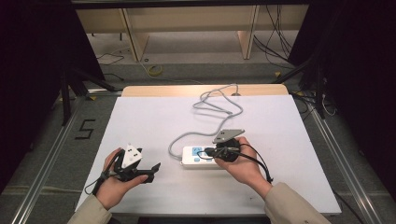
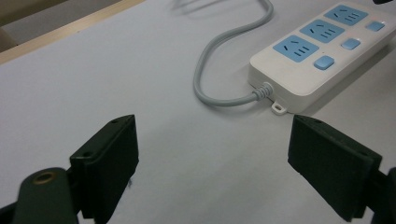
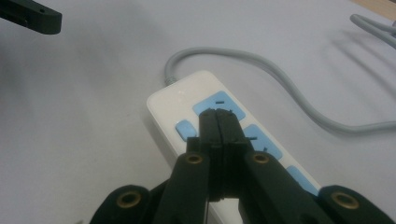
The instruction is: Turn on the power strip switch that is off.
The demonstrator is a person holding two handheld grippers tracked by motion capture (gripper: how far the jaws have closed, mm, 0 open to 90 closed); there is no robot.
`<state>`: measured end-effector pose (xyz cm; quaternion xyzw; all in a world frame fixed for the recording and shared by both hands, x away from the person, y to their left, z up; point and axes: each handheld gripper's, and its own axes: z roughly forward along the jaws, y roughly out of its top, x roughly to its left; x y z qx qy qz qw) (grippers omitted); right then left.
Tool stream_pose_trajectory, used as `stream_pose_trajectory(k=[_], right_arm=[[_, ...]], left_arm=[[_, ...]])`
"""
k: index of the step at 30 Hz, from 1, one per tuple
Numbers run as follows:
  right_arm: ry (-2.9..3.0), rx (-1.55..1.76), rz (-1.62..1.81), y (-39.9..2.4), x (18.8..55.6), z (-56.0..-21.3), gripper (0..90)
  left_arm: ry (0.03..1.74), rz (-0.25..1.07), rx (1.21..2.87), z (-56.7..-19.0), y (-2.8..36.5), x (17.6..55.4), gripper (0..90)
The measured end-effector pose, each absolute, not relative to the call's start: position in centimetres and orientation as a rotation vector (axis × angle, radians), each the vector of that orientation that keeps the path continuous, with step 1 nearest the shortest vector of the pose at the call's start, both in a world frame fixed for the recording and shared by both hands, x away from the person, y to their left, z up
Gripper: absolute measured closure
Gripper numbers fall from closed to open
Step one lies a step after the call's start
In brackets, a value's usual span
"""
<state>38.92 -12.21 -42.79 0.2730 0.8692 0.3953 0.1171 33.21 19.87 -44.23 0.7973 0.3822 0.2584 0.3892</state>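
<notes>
A white power strip (image 1: 198, 156) with blue sockets and blue switches lies on the white tabletop (image 1: 140, 121). Its grey cable (image 1: 219, 109) curls away toward the far edge. My right gripper (image 1: 205, 152) is shut with nothing between its jaws. In the right gripper view its tips (image 3: 218, 114) sit over the strip (image 3: 173, 100), between the end switch and the first socket; I cannot tell whether they touch it. My left gripper (image 1: 153, 171) rests open to the left of the strip. In the left gripper view its jaws (image 2: 212, 140) stand wide apart, short of the strip (image 2: 299, 70) and its cable (image 2: 210, 65).
The table's wooden far edge (image 1: 163, 89) lies behind the white top. Beyond it are wooden shelving legs (image 1: 135, 42) and loose cables on the floor (image 1: 154, 70). Metal rails (image 1: 341, 158) run along both sides. A jaw of the left gripper (image 3: 32, 16) appears at the right gripper view's top left.
</notes>
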Motion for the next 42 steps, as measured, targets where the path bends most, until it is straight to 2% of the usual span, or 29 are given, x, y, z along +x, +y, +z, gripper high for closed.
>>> stream_pose_trajectory(k=[42], right_arm=[[2.589,0.792,1.155,-10.1,39.3,-42.6,90.0]], left_arm=[[0.977,0.656,2.020,-44.2,19.8,33.2,15.9]])
